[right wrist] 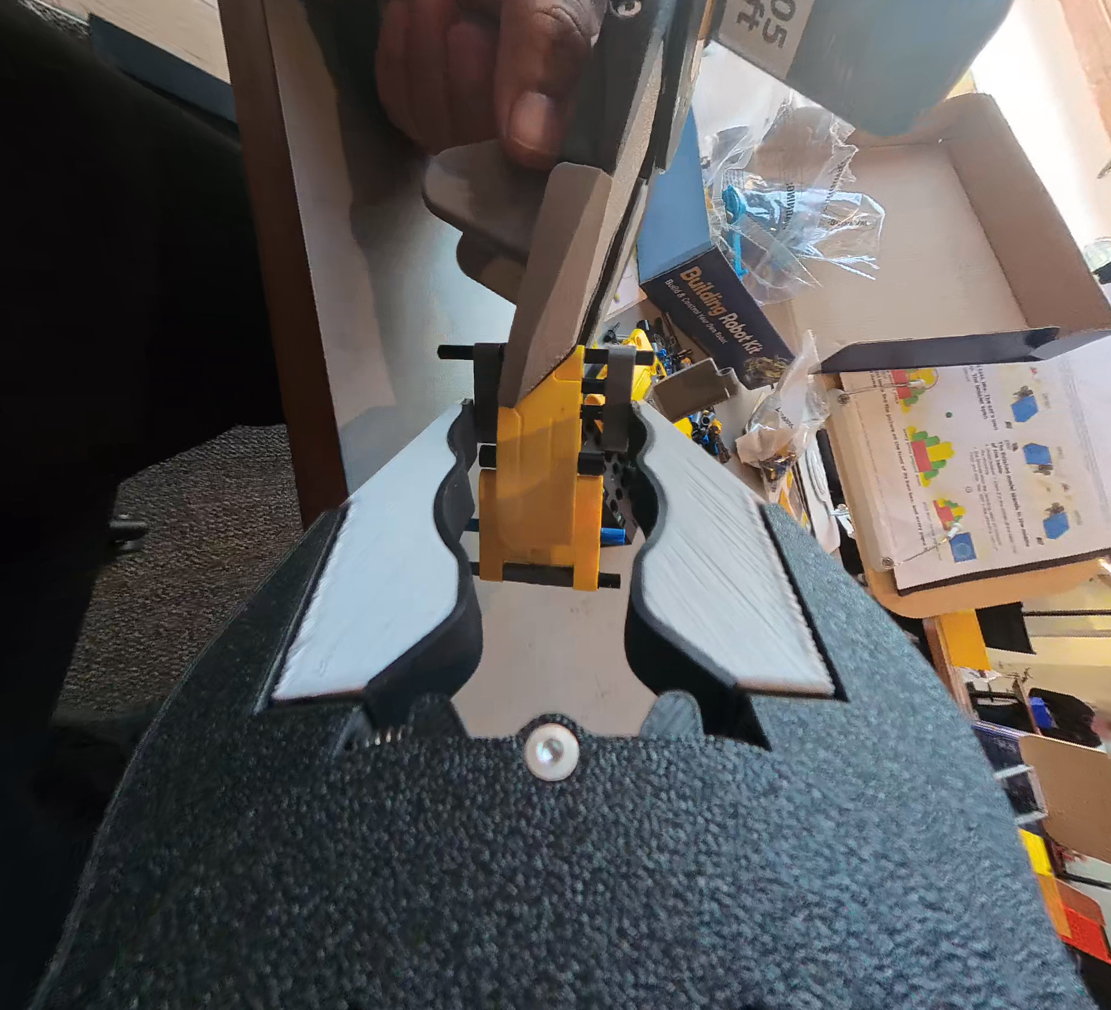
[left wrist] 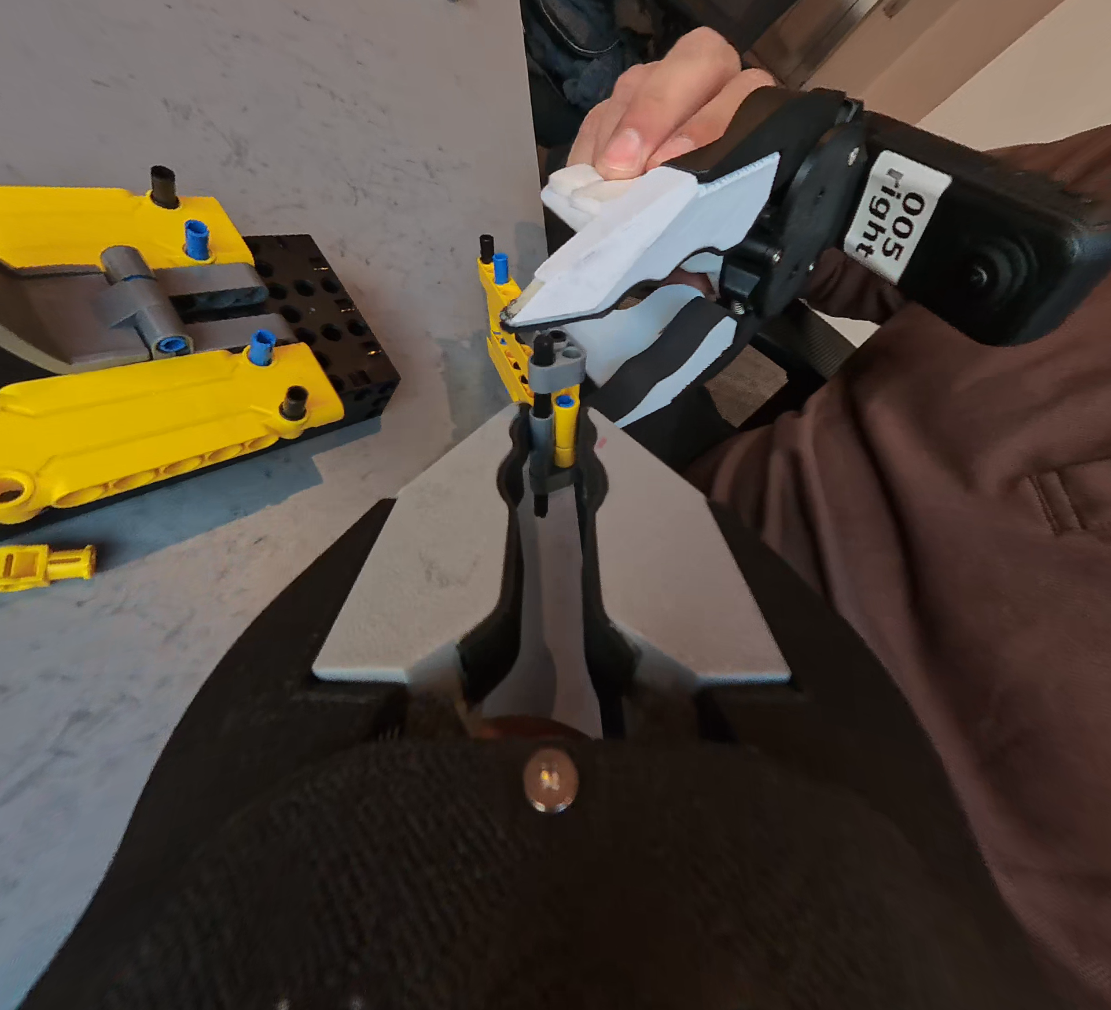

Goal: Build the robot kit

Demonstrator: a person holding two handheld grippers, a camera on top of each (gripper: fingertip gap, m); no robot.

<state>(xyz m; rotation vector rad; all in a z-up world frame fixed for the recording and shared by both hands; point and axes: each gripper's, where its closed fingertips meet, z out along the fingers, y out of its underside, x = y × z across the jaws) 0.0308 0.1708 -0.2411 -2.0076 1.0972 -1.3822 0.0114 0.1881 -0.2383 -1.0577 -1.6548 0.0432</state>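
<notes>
Your left gripper (left wrist: pixel 550 440) and your right gripper (right wrist: pixel 550 440) both pinch the yellow brick assembly (right wrist: pixel 538 494) between their fingers, frame centre.

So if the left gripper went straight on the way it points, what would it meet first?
The left gripper is already shut on the yellow assembly. Straight ahead, it would probably meet the right gripper first, whose white fingers clamp the same piece; depth is hard to judge.

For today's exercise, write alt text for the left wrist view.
The left gripper is shut on a small yellow, grey and black brick assembly, which the white-fingered right gripper also clamps; a larger yellow-and-black brick model lies on the grey table.
</notes>
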